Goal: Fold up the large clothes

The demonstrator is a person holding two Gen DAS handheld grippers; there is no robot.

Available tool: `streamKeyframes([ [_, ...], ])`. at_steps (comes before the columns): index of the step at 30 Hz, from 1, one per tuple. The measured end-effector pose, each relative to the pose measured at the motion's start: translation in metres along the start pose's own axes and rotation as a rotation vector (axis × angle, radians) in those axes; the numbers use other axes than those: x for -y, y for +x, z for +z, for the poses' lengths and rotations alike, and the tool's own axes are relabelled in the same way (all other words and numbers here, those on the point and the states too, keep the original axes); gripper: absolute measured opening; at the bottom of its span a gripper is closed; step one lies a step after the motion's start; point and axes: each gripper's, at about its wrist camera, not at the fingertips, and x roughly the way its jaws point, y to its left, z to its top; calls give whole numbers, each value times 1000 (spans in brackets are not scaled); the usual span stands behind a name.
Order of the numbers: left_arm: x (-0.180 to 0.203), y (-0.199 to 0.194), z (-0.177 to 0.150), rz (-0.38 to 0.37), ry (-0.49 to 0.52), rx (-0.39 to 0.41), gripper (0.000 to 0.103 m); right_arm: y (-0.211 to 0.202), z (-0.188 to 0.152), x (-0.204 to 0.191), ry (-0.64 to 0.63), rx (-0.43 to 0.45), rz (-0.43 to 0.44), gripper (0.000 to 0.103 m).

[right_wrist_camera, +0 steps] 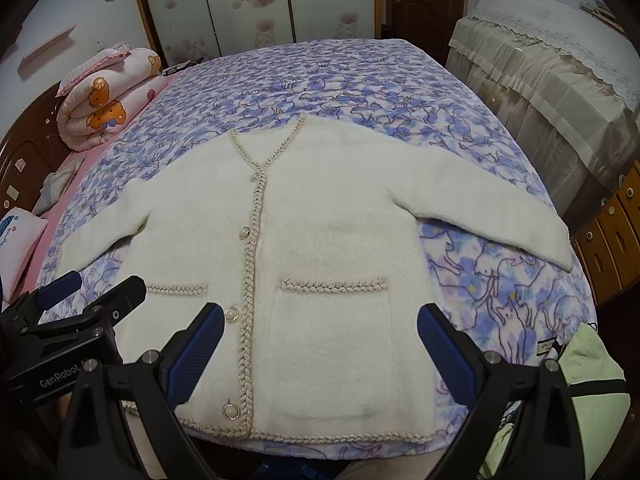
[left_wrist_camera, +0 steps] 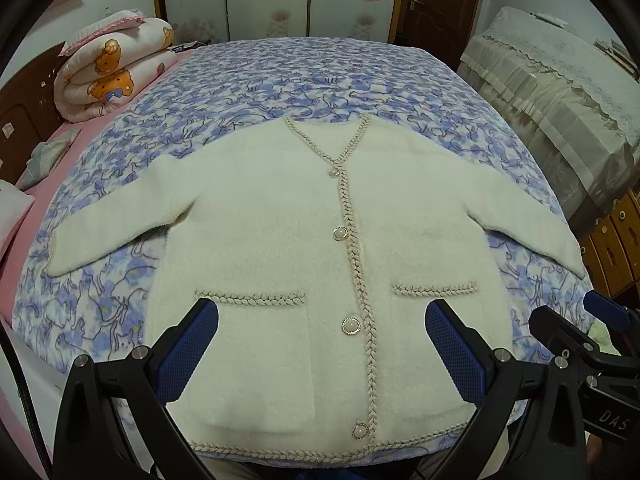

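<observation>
Cardigan (left_wrist_camera: pixel 320 248) laid flat, buttoned, sleeves spread on bed (left_wrist_camera: pixel 280 76) for folding.
Left gripper (left_wrist_camera: pixel 320 344) and right gripper (right_wrist_camera: pixel 320 344) held above hem, jaws apart, nothing grasped.

The cardigan (left_wrist_camera: pixel 320 248) lies flat on the bed (left_wrist_camera: pixel 304 76), hem nearest, sleeves spread left and right. A rolled quilt (left_wrist_camera: pixel 108 72) sits far left, a covered cabinet (left_wrist_camera: pixel 560 92) right.
</observation>
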Motion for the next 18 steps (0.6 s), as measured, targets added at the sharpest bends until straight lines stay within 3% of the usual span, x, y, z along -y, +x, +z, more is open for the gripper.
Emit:
streamKeyframes([
  [18, 0, -7, -7, -26, -5, -16, 103, -7, -6, 4, 3, 4, -4, 98],
])
